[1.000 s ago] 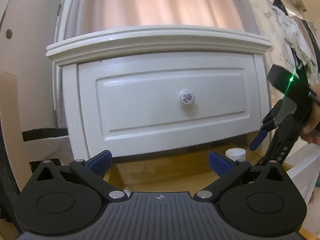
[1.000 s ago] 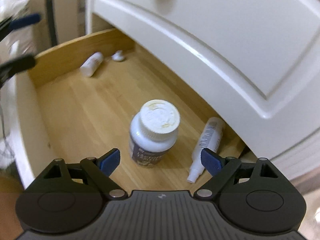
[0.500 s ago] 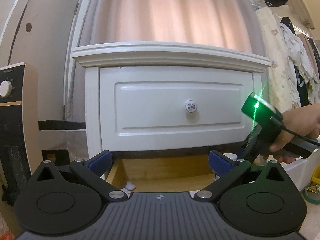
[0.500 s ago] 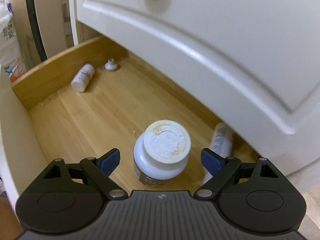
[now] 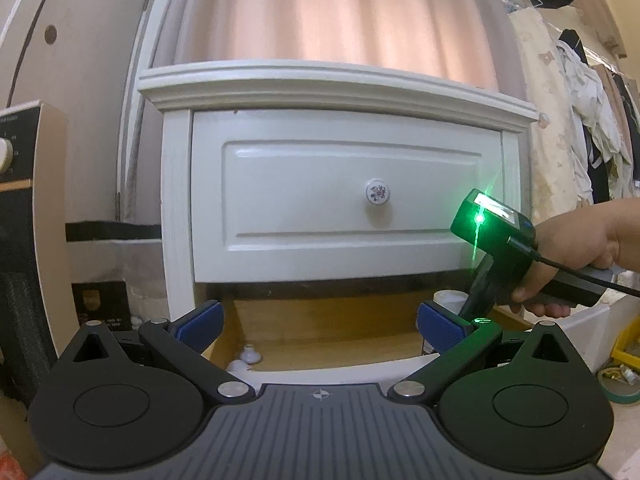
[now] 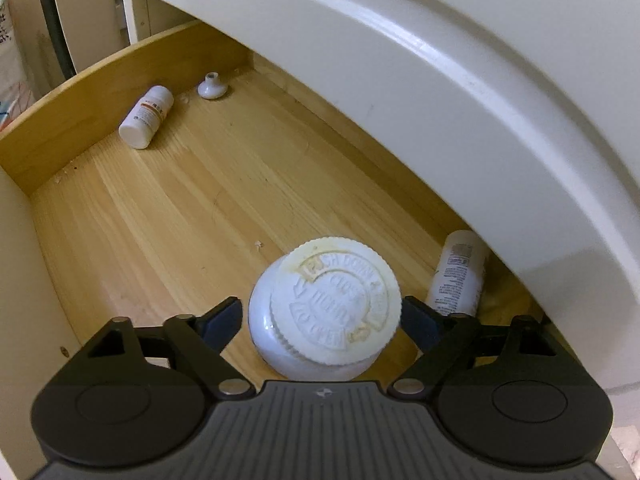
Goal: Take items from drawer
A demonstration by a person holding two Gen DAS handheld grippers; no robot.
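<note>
Right gripper (image 6: 322, 318) open, jaws on either side of the big white bottle (image 6: 324, 310), not clamped on it. Bottle stands upright on the drawer (image 6: 168, 208) floor, near the right end. Spray bottle (image 6: 458, 274) lies just right of it, under the upper drawer front (image 6: 460, 92). Small bottle (image 6: 146, 117) and a loose knob (image 6: 212, 87) lie at the far left corner. Left gripper (image 5: 320, 320) open, empty, held in front of the drawer, apart from everything.
</note>
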